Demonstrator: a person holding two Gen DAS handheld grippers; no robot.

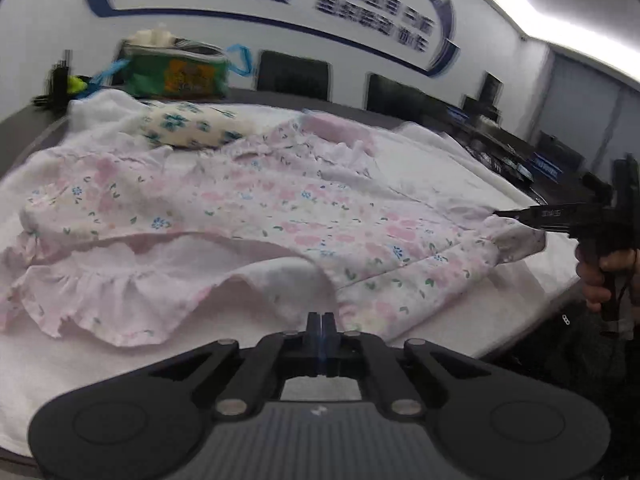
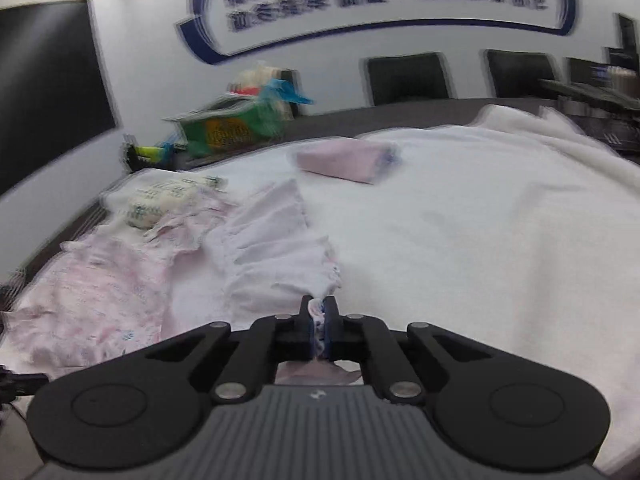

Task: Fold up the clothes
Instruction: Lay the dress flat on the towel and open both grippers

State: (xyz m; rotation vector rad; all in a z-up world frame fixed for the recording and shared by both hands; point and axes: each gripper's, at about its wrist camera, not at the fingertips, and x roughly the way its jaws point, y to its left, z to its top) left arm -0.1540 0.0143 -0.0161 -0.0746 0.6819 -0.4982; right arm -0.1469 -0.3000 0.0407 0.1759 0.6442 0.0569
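The floral dress is soft, light and floppy. The right gripper pinches its edge; the left gripper looks closed, maybe holding nothing.

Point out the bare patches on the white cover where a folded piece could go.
Most free: the wide stretch of white cover right of the floral garment, below the folded pink piece. A narrower strip lies between that piece and the garment. Crowded: the left side, where the garment spreads against the rolled floral bundle.
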